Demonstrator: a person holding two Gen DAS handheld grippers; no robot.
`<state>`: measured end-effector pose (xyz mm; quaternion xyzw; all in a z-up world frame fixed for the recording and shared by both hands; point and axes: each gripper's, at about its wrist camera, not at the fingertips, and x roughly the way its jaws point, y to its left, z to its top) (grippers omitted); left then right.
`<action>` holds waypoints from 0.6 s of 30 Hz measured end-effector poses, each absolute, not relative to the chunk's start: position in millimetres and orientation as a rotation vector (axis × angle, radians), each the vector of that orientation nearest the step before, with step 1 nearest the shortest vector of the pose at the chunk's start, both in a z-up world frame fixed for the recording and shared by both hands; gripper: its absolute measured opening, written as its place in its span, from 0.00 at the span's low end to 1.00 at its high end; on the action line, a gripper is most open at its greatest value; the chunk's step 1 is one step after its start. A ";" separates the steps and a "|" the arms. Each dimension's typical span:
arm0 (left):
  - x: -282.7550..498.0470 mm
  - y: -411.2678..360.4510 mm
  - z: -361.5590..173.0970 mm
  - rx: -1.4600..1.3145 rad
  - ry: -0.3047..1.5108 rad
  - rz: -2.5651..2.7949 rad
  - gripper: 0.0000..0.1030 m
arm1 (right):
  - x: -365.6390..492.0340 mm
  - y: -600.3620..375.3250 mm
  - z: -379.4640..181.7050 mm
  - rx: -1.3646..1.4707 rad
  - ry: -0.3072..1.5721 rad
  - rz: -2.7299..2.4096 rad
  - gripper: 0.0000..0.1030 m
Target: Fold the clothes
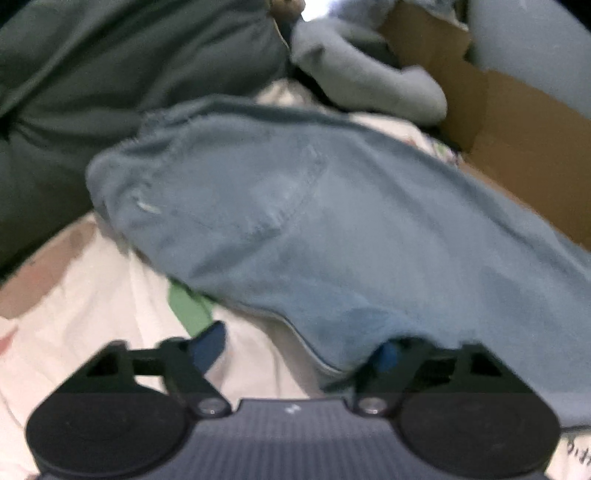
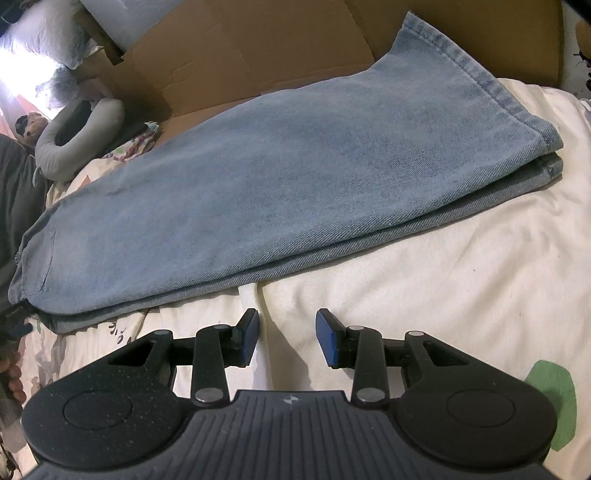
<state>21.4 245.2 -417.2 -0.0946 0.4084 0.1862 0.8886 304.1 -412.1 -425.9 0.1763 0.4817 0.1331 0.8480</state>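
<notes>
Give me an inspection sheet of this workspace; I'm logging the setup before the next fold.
Surface: cream printed bedsheet, wrinkled.
Job's things: light-blue jeans lying lengthwise, legs stacked one on the other; hem at upper right in the right wrist view.
Clutter: grey neck pillow and a flattened cardboard sheet beyond the jeans.
Grippers: left claw open, a jeans edge between its fingers, no pad seen pressing; view blurred. Right claw open, holding nothing, over bare sheet just short of the jeans.
Cables: nothing seen.
Surroundings: dark green fabric at the far left; a pillow behind.
</notes>
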 end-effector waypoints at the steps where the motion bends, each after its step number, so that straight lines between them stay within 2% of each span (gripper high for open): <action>1: 21.0 244.6 -420.5 -0.202 0.863 0.370 0.61 | 303.9 -412.1 -425.9 0.371 1.015 0.280 0.40; 3: 19.9 243.1 -426.6 -0.208 0.888 0.335 0.42 | 303.6 -412.0 -425.6 0.370 1.016 0.279 0.40; 6: 15.7 235.6 -426.7 -0.161 0.894 0.292 0.24 | 304.3 -412.6 -425.3 0.371 1.016 0.280 0.40; 9: 6.1 232.3 -421.4 -0.130 0.891 0.277 0.18 | 304.7 -413.4 -425.2 0.371 1.015 0.280 0.40; 18: -3.9 227.0 -415.4 -0.077 0.887 0.256 0.18 | 306.8 -431.1 -418.4 0.430 0.978 0.216 0.40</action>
